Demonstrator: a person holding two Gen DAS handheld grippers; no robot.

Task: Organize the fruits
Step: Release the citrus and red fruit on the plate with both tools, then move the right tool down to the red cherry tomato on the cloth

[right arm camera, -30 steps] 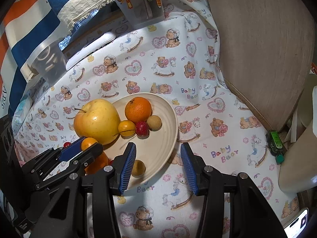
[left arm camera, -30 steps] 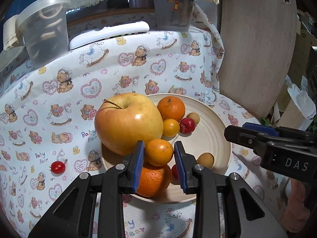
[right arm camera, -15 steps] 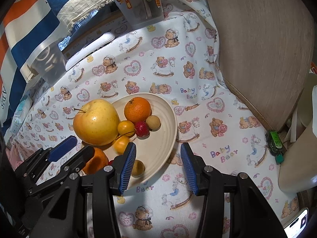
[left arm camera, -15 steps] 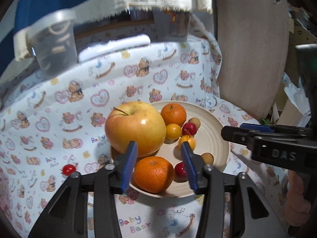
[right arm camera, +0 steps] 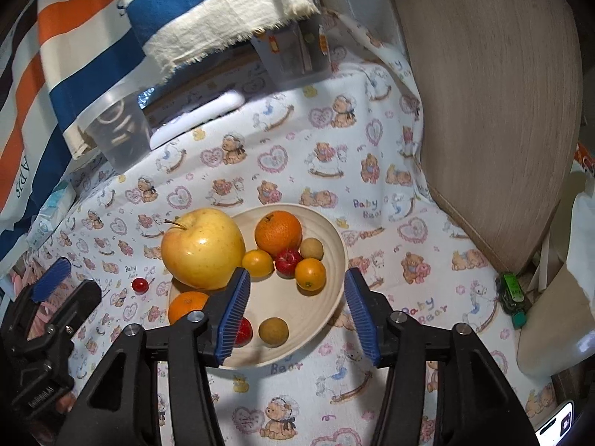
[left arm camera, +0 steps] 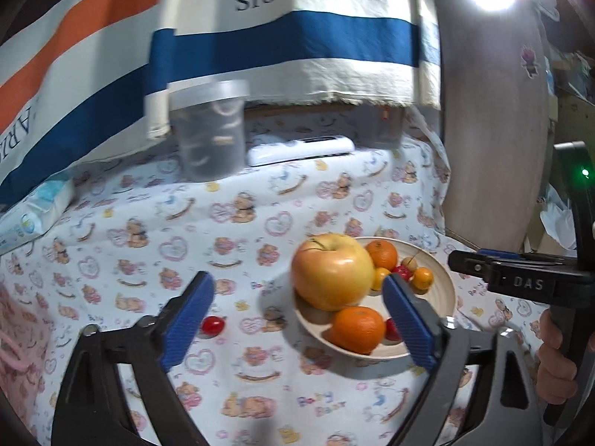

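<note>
Plate [right arm camera: 331, 230]: we take this cream dish as our landmark.
Apple [right arm camera: 202, 247]: one, on its left side.
Oranges [right arm camera: 278, 233]: we count two, one at the back, one [right arm camera: 187, 304] at the front-left rim.
Small fruits: two yellow-orange, two red, two brown, all on it.
Cherry tomato [right arm camera: 140, 284]: one, on the cloth left of it.
Left gripper [left arm camera: 297, 316]: released, empty.
Right gripper [right arm camera: 295, 314]: released, empty, over its front edge.
</note>
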